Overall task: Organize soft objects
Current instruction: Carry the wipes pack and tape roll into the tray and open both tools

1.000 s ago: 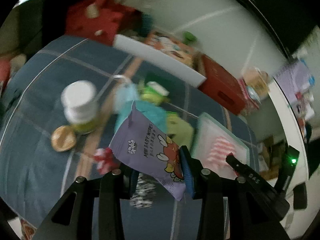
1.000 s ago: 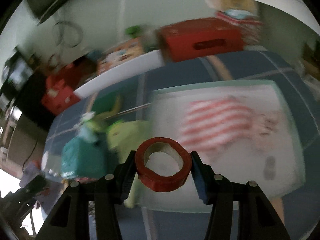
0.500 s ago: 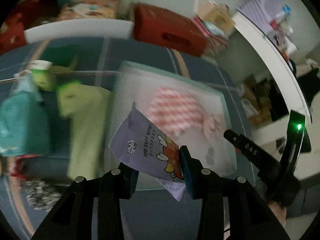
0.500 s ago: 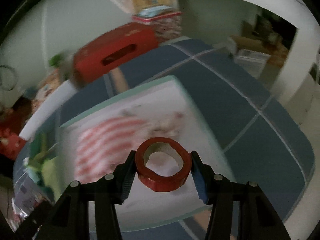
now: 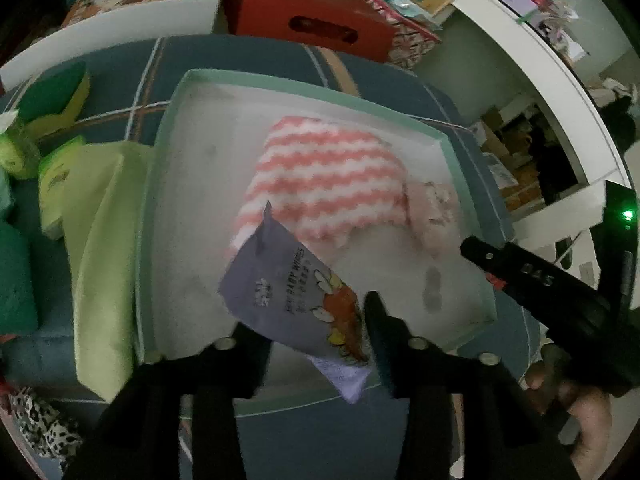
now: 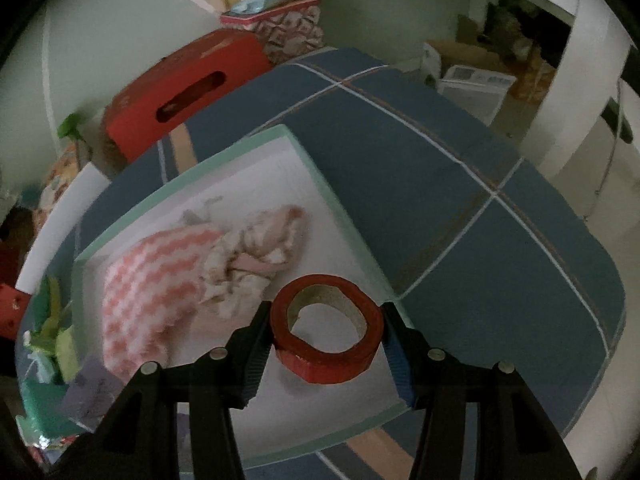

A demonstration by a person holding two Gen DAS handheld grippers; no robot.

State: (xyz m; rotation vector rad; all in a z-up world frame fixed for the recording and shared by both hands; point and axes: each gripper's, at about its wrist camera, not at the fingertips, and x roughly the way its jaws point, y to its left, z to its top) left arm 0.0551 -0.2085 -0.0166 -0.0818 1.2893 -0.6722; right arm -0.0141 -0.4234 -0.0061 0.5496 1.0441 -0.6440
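- The blue plaid bed cover [image 5: 256, 60] is the surface everything lies on. It looks soft, so things set on it will likely settle into it rather than slide.
- The pale tray with the mint-green rim [image 5: 160, 152] sits in the middle of the bed and is where the soft things are being gathered. It looks stiff and shallow.
- The pink-and-white striped cloth [image 5: 324, 176] lies inside the tray toward its far right. It looks limp and light, so a pinch on a bunched fold would probably hold best.
- The light green cloth [image 5: 100, 240] lies on the bed against the tray's left rim, not yet in the tray. It too looks floppy and is best taken at a thick fold.
- The purple baby-wipes pack [image 5: 296, 300] hangs over the tray's near edge between the fingers of the left gripper [image 5: 316, 328]. Those fingers have just been opening and the left one looks clear of the pack, so the hold is being let go. The pack looks squashy and slick, and should grip best across its flat middle.
- The red tape roll [image 6: 326, 328] sits over the tray's near right corner, with the right gripper [image 6: 324, 340] clamped on its two sides. It is a stiff ring, not soft.
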